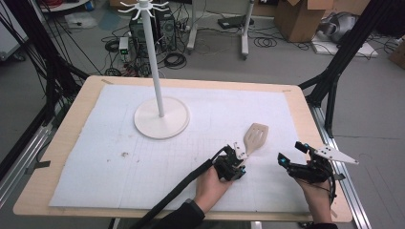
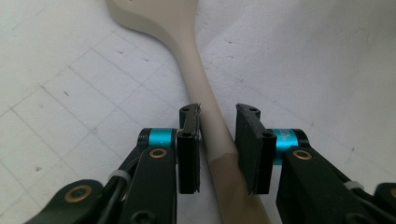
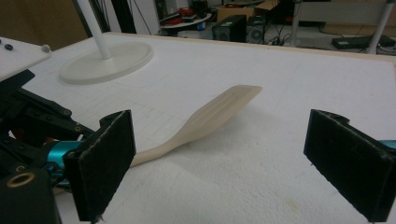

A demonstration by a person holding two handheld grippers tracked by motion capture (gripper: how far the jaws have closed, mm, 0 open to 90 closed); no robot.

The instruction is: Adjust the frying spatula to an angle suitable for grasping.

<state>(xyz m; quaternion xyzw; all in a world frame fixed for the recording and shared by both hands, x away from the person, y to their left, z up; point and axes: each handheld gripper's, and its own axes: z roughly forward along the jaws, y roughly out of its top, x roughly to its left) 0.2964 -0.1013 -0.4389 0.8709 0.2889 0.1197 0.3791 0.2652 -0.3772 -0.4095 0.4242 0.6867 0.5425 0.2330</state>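
Wooden table (image 1: pixel 57 157) under white padded cloth (image 1: pixel 95 143), faint grid of lines, small brown stain left of centre. Beyond it: grey floor, cable tangles, PC tower, cardboard boxes, black frame legs at both sides. White stand (image 1: pixel 161 117) on round base, far-left of centre.

Pale slotted spatula (image 1: pixel 254 138) lying flat on cloth, right of centre, near front edge. Long axis diagonal: blade toward far right, handle back toward person.

Left gripper (image 2: pixel 217 140) on handle, jaws drawn in close either side; pads look to touch, slight gap possible on one side. Right gripper (image 3: pixel 233 163) just right of spatula, jaws wide apart, holding nothing.
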